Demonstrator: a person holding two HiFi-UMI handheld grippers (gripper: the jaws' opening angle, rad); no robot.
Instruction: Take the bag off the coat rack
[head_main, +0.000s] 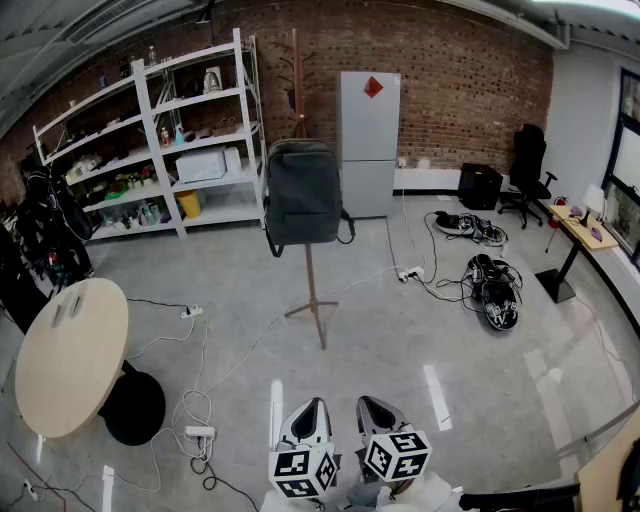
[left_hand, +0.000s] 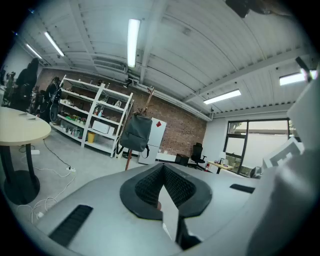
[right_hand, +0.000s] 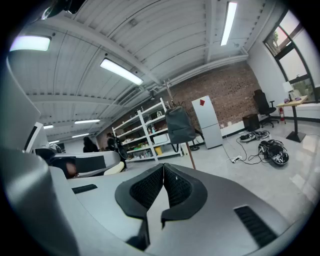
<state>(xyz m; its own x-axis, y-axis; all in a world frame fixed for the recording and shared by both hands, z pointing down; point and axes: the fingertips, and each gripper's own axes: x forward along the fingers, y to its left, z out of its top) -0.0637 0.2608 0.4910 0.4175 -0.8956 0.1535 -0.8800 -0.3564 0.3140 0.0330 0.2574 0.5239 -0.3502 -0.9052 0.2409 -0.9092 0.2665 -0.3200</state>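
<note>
Both grippers low and side by side, jaws pressed together, the bag well apart from them on its rack.

Two grippers sit at the bottom edge of the head view, the left gripper (head_main: 312, 405) just beside the right gripper (head_main: 372, 402), each with one marker cube behind it. They point forward across the floor, dipped slightly below level. Each gripper's own view shows its jaws closed tip to tip with nothing between them. Ahead stands one coat rack (head_main: 312, 290) on splayed wooden legs, alone on the grey floor, with one dark bag (head_main: 303, 195) hanging from its upper part. To the left is one round table (head_main: 70, 355). Against the brick wall behind are one white shelving unit (head_main: 165, 130) and one refrigerator (head_main: 368, 140). One office chair (head_main: 527, 170) stands far right.
</note>
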